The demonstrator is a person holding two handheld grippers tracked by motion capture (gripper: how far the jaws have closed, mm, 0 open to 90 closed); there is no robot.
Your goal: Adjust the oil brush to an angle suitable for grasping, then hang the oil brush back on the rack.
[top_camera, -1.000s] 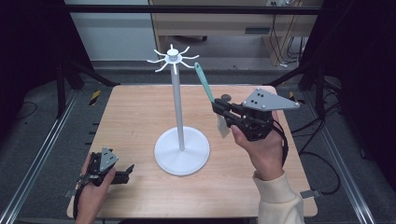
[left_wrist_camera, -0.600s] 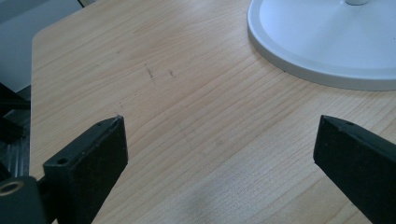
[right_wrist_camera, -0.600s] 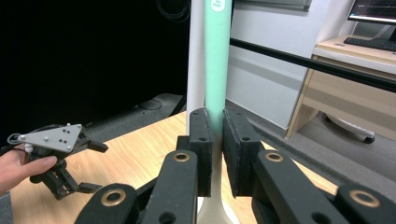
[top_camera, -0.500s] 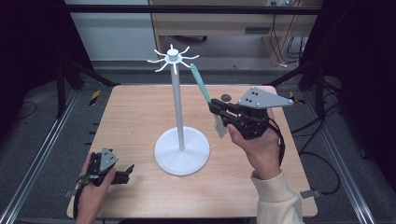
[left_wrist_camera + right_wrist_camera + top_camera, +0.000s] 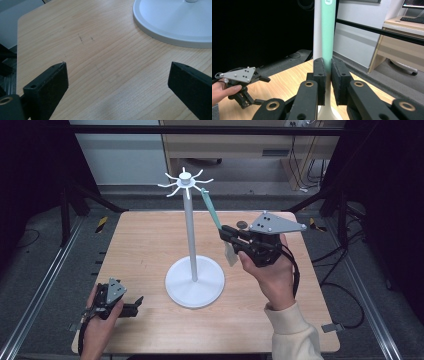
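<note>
A mint-green spatula (image 5: pixel 214 213) with a pale blade is held in the air just to the right of the white stand (image 5: pixel 194 270), its handle slanting up so that its tip lies close beside the stand's hooked crown (image 5: pixel 185 182); whether tip and hook touch cannot be told. The spatula is clamped low on its handle by the right tool (image 5: pixel 228 234), and in the right gripper view the two black pads (image 5: pixel 319 72) are seen pressed against the green handle (image 5: pixel 328 32), with the stand's pole just behind it. The right tool is carried above the worktop (image 5: pixel 150 240), to the right of the stand's pole. The round base of the stand rests near the middle of the worktop. The left tool (image 5: pixel 136 303) is rested on the worktop well to the left of the base and nearer the person, in the person's left hand (image 5: pixel 100 320). Its jaws are spread wide with nothing between them; in the left gripper view bare wood (image 5: pixel 105 65) is seen between them and the rim of the base (image 5: pixel 172 27) beyond.
</note>
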